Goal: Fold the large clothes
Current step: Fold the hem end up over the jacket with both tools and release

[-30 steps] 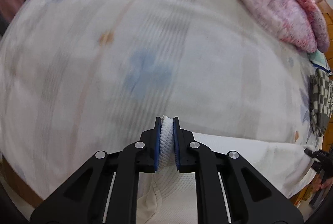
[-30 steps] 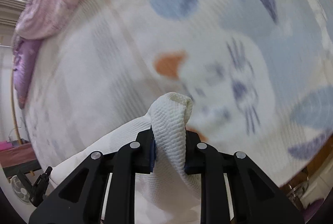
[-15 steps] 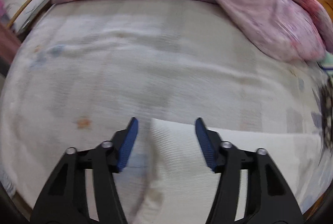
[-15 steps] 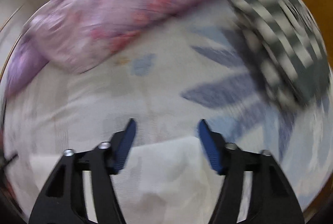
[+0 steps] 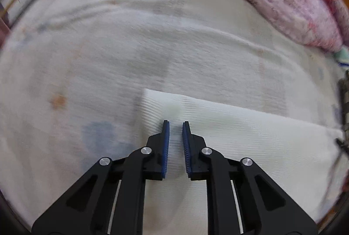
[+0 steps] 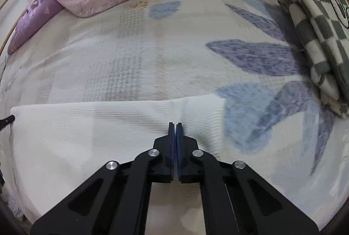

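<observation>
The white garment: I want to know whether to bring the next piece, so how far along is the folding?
Done: the white garment lies flat on the bedspread with a straight folded edge. In hand: nothing; the right gripper is shut and empty, the left gripper is closing with no cloth pinched. Left: probably further folds, since it is a long strip.

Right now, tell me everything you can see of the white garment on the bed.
The white garment is ribbed or waffle-textured knit, lying flat on the patterned bedsheet as a long folded band with a straight far edge and squared corners. Neither gripper holds it: left gripper closing, nothing pinched; right gripper shut, empty.
</observation>
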`<act>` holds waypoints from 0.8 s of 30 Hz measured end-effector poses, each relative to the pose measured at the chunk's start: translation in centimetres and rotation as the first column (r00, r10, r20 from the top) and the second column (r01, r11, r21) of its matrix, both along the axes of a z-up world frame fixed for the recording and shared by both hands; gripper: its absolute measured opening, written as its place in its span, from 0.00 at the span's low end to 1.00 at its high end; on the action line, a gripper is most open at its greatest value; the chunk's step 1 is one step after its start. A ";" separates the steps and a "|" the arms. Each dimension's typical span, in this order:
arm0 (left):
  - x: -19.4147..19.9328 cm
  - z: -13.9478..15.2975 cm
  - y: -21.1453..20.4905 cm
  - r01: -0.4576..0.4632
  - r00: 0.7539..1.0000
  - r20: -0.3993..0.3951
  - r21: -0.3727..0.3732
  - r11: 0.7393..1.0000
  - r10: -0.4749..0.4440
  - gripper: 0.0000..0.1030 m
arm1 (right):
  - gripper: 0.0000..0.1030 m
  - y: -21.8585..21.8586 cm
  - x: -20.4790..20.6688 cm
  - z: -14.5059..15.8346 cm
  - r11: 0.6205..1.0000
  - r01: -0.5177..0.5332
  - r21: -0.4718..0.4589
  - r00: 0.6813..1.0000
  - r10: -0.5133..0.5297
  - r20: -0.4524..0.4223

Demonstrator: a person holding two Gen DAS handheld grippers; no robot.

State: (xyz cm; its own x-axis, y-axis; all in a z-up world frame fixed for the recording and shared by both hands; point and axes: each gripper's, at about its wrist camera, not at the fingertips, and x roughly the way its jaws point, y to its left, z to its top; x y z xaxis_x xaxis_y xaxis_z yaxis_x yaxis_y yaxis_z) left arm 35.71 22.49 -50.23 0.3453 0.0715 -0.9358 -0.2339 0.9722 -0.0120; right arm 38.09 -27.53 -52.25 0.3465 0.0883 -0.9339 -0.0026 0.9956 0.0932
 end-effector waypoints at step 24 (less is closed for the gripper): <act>-9.1 15.1 -6.7 0.097 0.995 0.047 -0.101 0.990 -0.093 0.89 | 0.92 2.5 -11.2 15.7 0.974 0.219 0.056 0.976 -0.218 -0.015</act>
State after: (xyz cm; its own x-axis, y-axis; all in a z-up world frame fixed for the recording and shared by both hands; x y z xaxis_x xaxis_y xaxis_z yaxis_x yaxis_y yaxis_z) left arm 26.59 15.82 -35.17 0.3855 -0.0595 -0.9208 -0.1375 0.9831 -0.1211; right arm 26.91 -25.05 -36.55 0.3549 0.0644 -0.9327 0.2155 0.9651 0.1486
